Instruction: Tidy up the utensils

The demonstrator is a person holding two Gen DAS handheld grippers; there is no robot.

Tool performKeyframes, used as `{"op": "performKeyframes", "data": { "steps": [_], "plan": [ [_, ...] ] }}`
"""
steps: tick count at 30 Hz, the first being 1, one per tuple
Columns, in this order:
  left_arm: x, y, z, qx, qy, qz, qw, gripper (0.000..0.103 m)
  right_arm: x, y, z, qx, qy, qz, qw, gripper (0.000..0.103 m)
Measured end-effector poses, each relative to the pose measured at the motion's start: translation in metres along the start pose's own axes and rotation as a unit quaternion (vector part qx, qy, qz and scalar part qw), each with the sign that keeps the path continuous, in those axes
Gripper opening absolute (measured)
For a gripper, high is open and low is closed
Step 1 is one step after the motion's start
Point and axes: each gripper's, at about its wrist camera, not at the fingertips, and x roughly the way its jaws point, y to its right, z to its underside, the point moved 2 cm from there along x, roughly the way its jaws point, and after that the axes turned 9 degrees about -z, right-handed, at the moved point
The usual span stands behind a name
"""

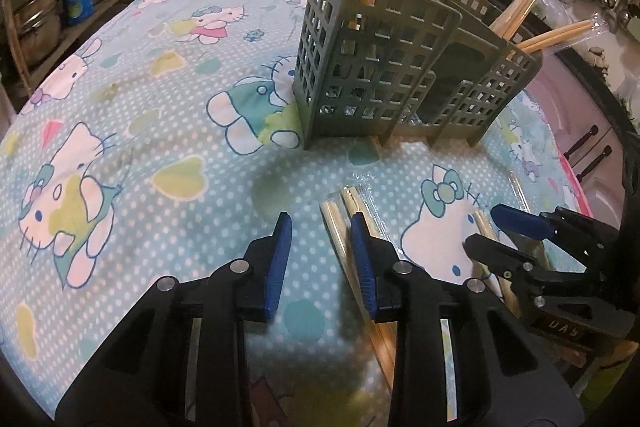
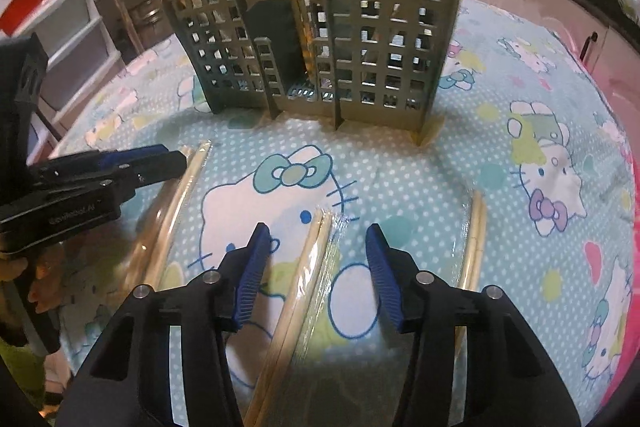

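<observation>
Chopsticks [image 2: 308, 267] in clear wrap lie on the desk [image 2: 500, 155], long axis toward the holder [image 2: 352, 43]. Right claw [image 2: 316, 259] straddles them, half open; left claw [image 1: 320, 247] narrow, empty.

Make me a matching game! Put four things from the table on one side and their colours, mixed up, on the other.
Things:
1. holder
2. cloth
3. tool pads
4. wrapped chopsticks

Colours:
A. dark blue
B. grey-green, with square holes
C. light blue with white dots and cartoon cats
D. pale wood under clear wrap

Pairs: 1-B, 2-C, 3-A, 4-D
</observation>
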Motion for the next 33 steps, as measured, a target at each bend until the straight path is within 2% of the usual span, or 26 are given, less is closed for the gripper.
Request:
{"op": "performKeyframes", "data": {
  "steps": [4, 8, 10, 13, 17, 20, 27, 33],
  "plan": [
    [0.004, 0.002, -0.003, 0.009, -0.004, -0.010, 0.9999, 0.023, 0.007, -0.005, -0.003, -0.011, -0.002, 0.018, 1.000, 0.044],
    [0.009, 0.008, -0.007, 0.025, -0.004, -0.024, 0.9994, 0.023, 0.010, -0.010, -0.005, -0.018, -0.002, 0.028, 0.999, 0.032],
    [0.011, 0.008, -0.009, 0.025, -0.005, -0.024, 0.9994, 0.023, 0.011, -0.011, -0.007, -0.020, -0.003, 0.023, 1.000, 0.022],
    [0.013, 0.009, -0.011, 0.026, -0.006, -0.026, 0.9993, 0.022, 0.011, -0.012, -0.008, -0.019, -0.004, 0.014, 1.000, 0.017],
    [0.014, 0.007, -0.013, 0.026, -0.004, -0.029, 0.9992, 0.015, 0.009, -0.011, -0.010, -0.012, -0.002, 0.005, 1.000, 0.014],
    [0.014, 0.004, -0.015, 0.025, -0.005, -0.027, 0.9993, 0.012, 0.007, -0.009, -0.011, -0.001, -0.001, -0.015, 1.000, 0.008],
    [0.002, -0.002, -0.012, 0.014, 0.006, -0.013, 0.9998, 0.006, -0.002, -0.013, -0.013, 0.007, 0.004, -0.051, 0.999, 0.006],
    [-0.028, -0.003, -0.014, 0.006, 0.039, -0.001, 0.9992, 0.005, -0.019, -0.020, -0.020, -0.004, 0.028, -0.068, 0.997, 0.006]
  ]
}}
